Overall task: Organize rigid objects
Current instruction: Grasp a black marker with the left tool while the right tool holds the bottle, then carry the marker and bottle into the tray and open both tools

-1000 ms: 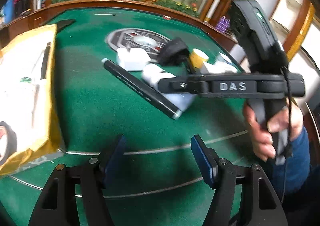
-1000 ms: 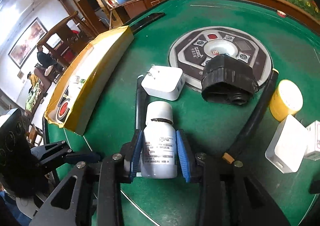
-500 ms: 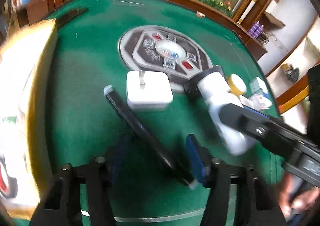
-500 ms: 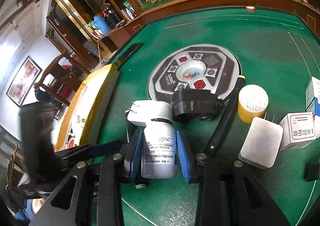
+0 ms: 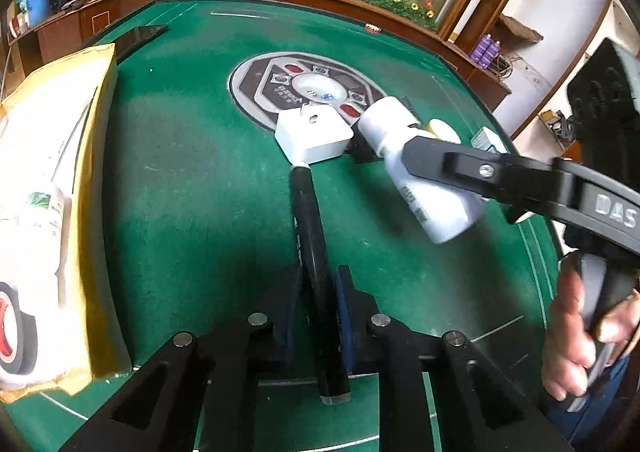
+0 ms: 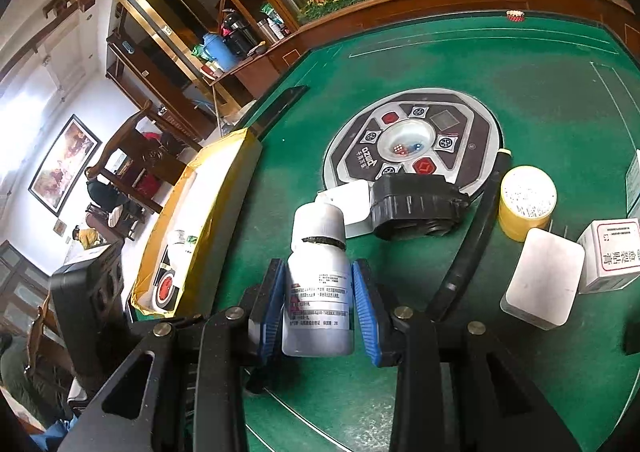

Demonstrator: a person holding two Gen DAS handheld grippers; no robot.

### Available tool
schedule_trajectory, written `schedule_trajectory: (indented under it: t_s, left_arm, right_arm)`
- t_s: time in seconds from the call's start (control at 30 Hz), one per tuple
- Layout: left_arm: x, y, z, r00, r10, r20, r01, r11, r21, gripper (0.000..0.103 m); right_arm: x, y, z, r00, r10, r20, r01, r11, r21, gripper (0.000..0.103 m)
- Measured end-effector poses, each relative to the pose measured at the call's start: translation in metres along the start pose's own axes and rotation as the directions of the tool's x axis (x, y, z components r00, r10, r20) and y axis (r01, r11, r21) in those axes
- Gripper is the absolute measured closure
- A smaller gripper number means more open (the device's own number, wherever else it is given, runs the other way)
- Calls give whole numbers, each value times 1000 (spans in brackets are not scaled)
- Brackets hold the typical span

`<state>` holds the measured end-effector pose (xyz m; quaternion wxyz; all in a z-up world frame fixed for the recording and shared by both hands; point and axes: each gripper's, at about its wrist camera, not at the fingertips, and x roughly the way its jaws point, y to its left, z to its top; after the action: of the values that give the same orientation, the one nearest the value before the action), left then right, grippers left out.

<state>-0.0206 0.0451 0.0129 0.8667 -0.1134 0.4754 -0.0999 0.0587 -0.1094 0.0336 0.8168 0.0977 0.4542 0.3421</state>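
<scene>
White bottle (image 5: 420,175): right gripper's finger is covering its middle | label print (image 6: 318,302): reading too small | yellow box (image 5: 60,211): left edge is cropping it | black bar (image 6: 468,248): near end is hiding behind gripper

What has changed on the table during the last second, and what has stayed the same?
The left gripper moved forward and shut its fingers on the black bar, which it had not touched before. The right gripper lifted the white bottle off the felt, still clamped. The white charger and yellow box stayed put.
</scene>
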Motion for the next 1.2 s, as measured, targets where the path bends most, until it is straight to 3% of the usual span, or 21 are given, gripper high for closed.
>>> schedule_trajectory:
  t_s: [0.4, 0.6, 1.03, 1.2]
  left_arm:
    - [11, -9, 0, 996, 79, -48, -77, 996, 45, 86]
    - [17, -18, 3, 992, 127, -4, -126, 987, 103, 88]
    - [-24, 2, 7, 997, -50, 61, 51, 998, -20, 88]
    - [-59, 28, 15, 989, -54, 135, 63, 996, -66, 88]
  right_arm:
    - [-2, 0, 0, 1000, 1, 0, -1, 1000, 0, 70]
    - [-2, 1, -1, 1000, -1, -4, 1, 1000, -1, 70]
    - [-4, 2, -2, 1000, 7, 11, -7, 1000, 13, 70]
    - [2, 7, -2, 999, 40, 2, -40, 999, 7, 70]
